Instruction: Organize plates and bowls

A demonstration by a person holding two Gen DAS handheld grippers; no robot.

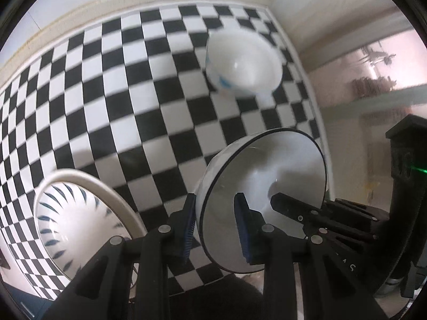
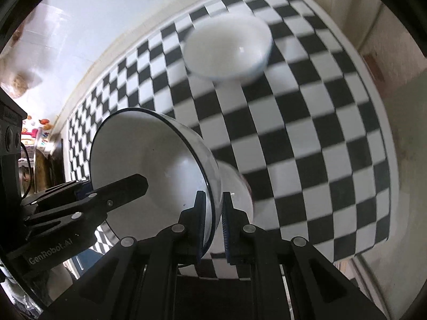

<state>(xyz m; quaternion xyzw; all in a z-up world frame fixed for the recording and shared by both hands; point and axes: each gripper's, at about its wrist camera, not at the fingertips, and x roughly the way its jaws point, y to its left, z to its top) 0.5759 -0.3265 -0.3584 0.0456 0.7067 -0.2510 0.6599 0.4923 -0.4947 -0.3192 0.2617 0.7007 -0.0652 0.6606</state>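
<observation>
The dark-rimmed white bowl (image 1: 264,186) sits low and right of centre in the left wrist view, tilted on its side above the checkered tablecloth (image 1: 106,106). Both claws pinch its rim: the left gripper (image 1: 216,229) with one pad inside and one outside, the right gripper (image 2: 214,224) likewise on the opposite edge. A smaller white bowl (image 1: 244,64) stands near the top of the frame, and a leaf-patterned bowl (image 1: 80,226) lies at lower left. With two grips on a smooth, tilted rim, uneven pulling could twist it loose and drop it onto the bowls nearby.
</observation>
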